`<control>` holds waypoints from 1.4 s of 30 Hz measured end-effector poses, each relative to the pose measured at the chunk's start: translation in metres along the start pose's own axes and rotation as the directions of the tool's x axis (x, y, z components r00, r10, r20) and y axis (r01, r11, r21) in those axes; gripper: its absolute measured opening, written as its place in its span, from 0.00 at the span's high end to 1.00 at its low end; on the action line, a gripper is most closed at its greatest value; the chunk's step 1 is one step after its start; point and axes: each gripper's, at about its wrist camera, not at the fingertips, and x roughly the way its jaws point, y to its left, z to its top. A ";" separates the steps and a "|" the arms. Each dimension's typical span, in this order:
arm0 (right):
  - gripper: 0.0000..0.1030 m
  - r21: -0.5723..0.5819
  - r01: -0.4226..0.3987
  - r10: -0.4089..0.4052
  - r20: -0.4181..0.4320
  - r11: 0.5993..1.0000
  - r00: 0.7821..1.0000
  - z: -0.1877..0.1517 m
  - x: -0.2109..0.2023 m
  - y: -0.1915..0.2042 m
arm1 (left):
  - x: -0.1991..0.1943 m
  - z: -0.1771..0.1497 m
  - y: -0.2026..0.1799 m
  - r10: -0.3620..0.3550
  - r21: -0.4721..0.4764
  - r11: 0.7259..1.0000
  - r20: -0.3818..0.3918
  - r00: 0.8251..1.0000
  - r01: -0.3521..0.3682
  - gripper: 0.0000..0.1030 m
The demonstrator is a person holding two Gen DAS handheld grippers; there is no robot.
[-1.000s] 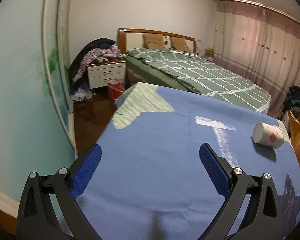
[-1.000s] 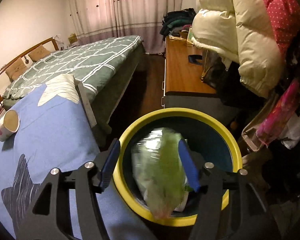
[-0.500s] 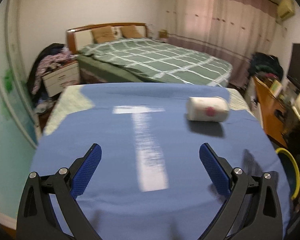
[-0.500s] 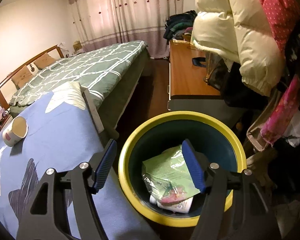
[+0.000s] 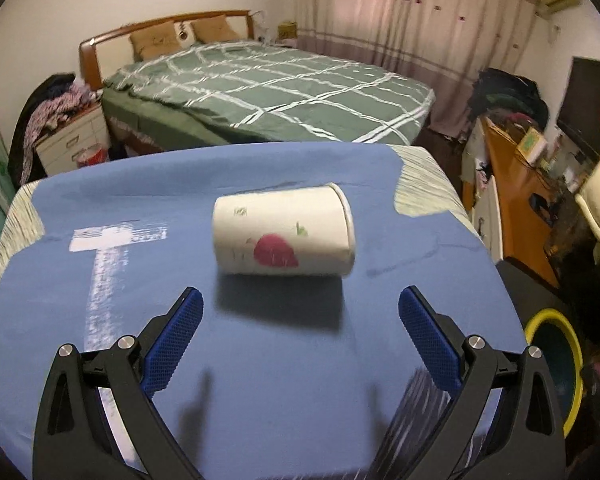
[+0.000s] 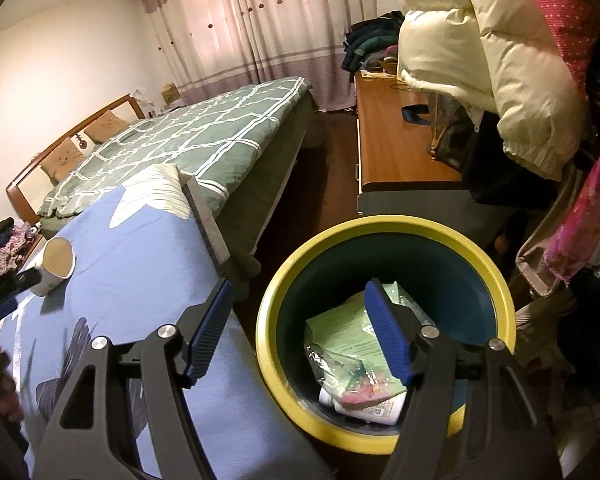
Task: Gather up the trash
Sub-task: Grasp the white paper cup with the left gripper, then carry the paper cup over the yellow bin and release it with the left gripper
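- Cup [image 5: 284, 236] lies on its side on blue cloth [image 5: 100, 340], at 12 o'clock of my left gripper [image 5: 300, 344], fingers apart, nothing between
- Right gripper [image 6: 300, 328] spread wide, empty, bin [image 6: 384, 228] with bagged trash [image 6: 348, 344] at 1 o'clock

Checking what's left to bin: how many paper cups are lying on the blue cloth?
1. The white paper cup with a red strawberry print lies on its side on the blue cloth, just ahead of the open left gripper. No other cup shows.
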 end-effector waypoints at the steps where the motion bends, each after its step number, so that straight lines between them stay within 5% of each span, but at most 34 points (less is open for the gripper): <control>1: 0.37 0.001 -0.004 0.004 -0.001 1.000 1.000 0.000 0.000 0.000 | 0.005 0.005 0.000 0.016 -0.012 1.000 -0.001 1.000 -0.016 0.06; 8: 0.37 0.012 -0.029 0.029 -0.010 0.999 1.000 0.001 0.003 -0.003 | 0.024 0.021 0.002 0.058 -0.024 0.998 -0.006 0.998 -0.058 0.06; 23: 0.37 0.004 -0.032 0.032 -0.015 0.999 0.999 0.001 0.004 -0.001 | 0.057 0.036 0.016 0.033 -0.033 0.999 -0.045 0.998 -0.035 0.06; 28: 0.37 0.003 -0.035 0.035 -0.016 0.999 0.999 0.001 0.004 0.000 | 0.065 0.037 0.017 0.015 -0.046 0.999 -0.063 0.998 -0.018 0.20; 42: 0.37 -0.016 -0.050 0.050 0.004 0.999 0.999 -0.002 -0.008 -0.009 | -0.004 0.009 -0.014 -0.060 0.038 0.997 -0.007 0.998 0.060 0.20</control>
